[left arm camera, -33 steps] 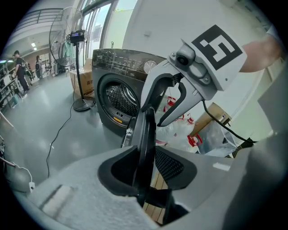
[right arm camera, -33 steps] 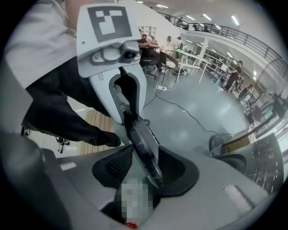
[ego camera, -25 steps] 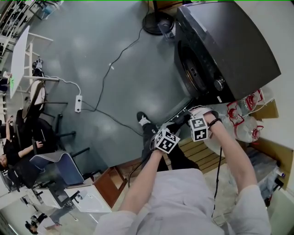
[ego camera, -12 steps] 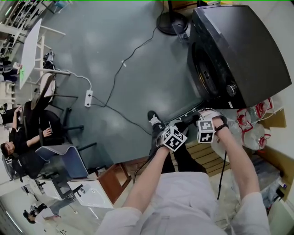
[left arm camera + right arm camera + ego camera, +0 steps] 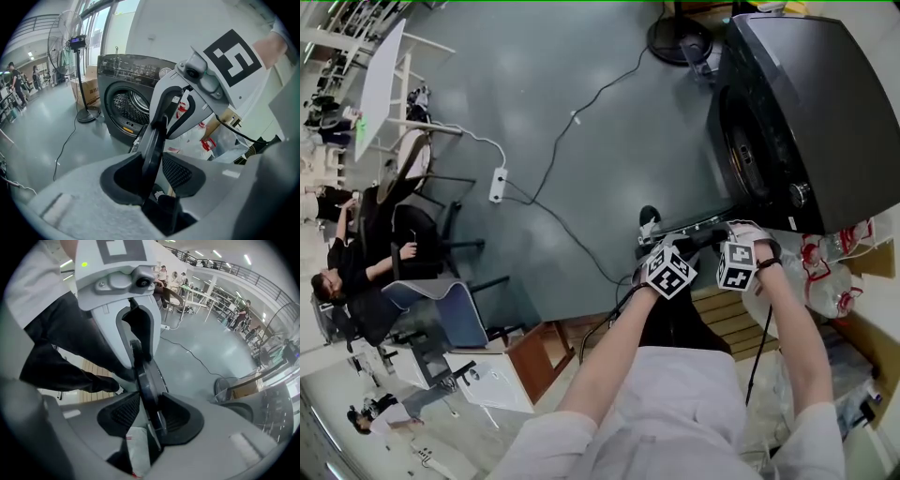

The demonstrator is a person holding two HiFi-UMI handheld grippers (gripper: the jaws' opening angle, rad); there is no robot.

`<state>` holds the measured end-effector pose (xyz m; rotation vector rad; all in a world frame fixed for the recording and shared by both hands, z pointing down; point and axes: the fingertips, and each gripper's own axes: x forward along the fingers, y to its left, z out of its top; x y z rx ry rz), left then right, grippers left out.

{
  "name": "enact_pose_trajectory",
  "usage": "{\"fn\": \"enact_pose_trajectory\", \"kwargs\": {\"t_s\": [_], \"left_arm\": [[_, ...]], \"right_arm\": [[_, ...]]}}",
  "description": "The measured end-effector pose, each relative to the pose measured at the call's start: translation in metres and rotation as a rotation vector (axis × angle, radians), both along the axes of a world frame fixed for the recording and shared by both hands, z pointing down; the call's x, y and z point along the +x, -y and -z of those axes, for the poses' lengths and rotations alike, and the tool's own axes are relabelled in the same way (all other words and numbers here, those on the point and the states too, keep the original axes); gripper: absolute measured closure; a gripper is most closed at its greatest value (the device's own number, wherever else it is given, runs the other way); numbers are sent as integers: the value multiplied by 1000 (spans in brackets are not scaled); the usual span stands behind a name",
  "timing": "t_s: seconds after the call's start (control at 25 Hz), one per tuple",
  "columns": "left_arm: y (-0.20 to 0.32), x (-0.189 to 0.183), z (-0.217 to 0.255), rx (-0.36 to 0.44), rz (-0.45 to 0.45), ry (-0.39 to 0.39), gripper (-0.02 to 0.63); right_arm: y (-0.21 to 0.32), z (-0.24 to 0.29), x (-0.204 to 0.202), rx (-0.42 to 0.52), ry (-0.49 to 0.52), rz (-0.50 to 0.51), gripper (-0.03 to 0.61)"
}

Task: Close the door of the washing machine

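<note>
The dark washing machine (image 5: 811,103) stands at the upper right of the head view, its round drum opening (image 5: 132,106) uncovered. Its door (image 5: 696,235) hangs open toward me and I see it edge-on. The door's dark rim (image 5: 152,145) runs between the pads of my left gripper (image 5: 155,165), which is shut on it. From the other side my right gripper (image 5: 149,413) is shut on the same rim (image 5: 146,380). In the head view the left gripper (image 5: 667,255) and the right gripper (image 5: 731,246) sit side by side just below the machine's front corner.
A power strip (image 5: 498,184) and cables lie on the grey floor. A fan base (image 5: 680,39) stands beside the machine, with a cardboard box (image 5: 87,92) close by. Plastic bags (image 5: 825,272) and a wooden pallet (image 5: 727,319) are at my right. Chairs and seated people (image 5: 394,253) fill the left.
Both grippers, still on the door rim, have shifted to the right in the head view. The view has swung, so the machine now sits further right and lower.
</note>
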<state>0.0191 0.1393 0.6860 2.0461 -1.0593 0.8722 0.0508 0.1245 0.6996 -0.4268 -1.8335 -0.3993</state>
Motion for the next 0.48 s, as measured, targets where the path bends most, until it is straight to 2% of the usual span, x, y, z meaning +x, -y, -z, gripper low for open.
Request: {"fn": "enact_pose_trajectory", "kwargs": {"t_s": [0.48], "left_arm": [[30, -30, -1, -29, -116, -2, 472]], "right_arm": [[24, 1, -28, -36, 24, -131, 428]]}}
